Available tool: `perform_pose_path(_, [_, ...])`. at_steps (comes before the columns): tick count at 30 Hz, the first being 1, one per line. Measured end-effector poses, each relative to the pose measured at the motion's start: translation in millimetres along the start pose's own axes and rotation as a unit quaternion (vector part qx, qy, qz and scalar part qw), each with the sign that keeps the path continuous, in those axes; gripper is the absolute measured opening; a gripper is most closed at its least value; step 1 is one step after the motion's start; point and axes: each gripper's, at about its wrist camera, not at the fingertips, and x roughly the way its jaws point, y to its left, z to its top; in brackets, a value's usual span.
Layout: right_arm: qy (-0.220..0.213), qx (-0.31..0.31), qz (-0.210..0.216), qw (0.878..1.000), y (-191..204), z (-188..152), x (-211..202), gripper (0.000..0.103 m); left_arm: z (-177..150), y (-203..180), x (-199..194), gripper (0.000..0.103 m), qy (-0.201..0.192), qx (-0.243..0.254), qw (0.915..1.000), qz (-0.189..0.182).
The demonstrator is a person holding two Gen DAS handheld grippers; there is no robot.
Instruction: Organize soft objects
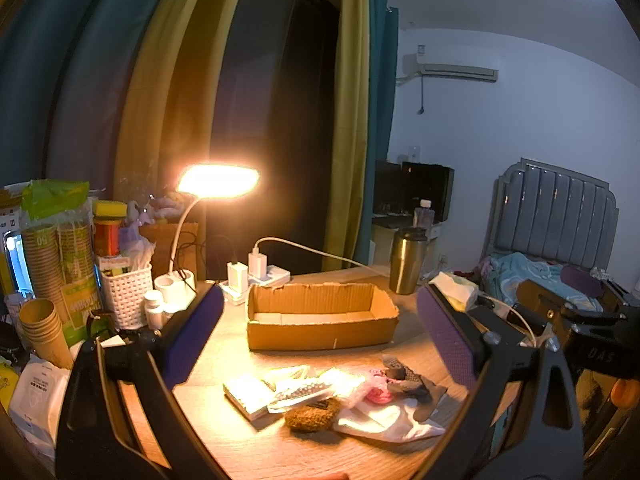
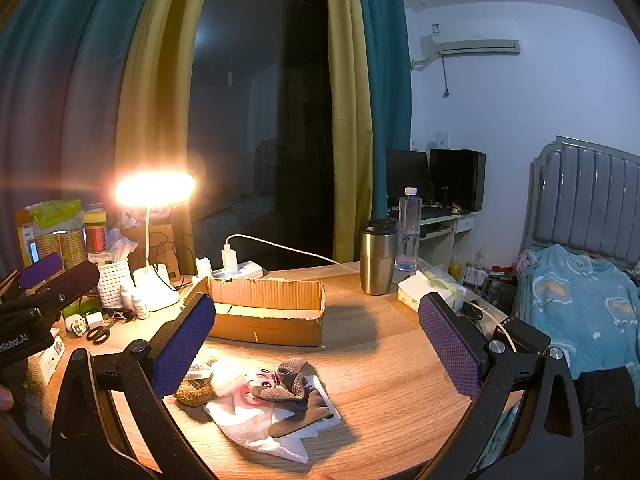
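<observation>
A pile of soft items lies on the wooden table in front of both grippers: a brown scrunchie [image 1: 312, 416] [image 2: 194, 392], a white cloth [image 1: 384, 420] [image 2: 256, 424], a dark grey glove [image 1: 416, 384] [image 2: 296, 388] and a pink-and-white piece [image 1: 376, 392] [image 2: 260, 380]. Behind the pile stands an open cardboard box [image 1: 320, 332] [image 2: 272, 324]; no soft items show inside it. My left gripper [image 1: 320, 296] hangs open above the pile, holding nothing. My right gripper [image 2: 316, 304] is open too, with the pile below its left finger.
A lit desk lamp [image 1: 216, 180] glares at the back left, beside a white basket [image 1: 128, 296], paper cups [image 1: 40, 328] and a power strip [image 1: 260, 276]. A steel tumbler [image 2: 378, 256], water bottle [image 2: 408, 228] and tissue pack [image 2: 428, 288] stand back right. Scissors [image 2: 100, 332] lie left. A bed [image 2: 580, 300] is at right.
</observation>
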Motion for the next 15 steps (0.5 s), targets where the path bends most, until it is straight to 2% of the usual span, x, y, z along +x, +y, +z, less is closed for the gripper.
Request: perform_pose_path(15, [0.001,0.0,0.0,1.0,-0.4,0.2,-0.1,0.103,-0.2,0.4,-1.4,0.098,0.0,0.0,1.0,0.001])
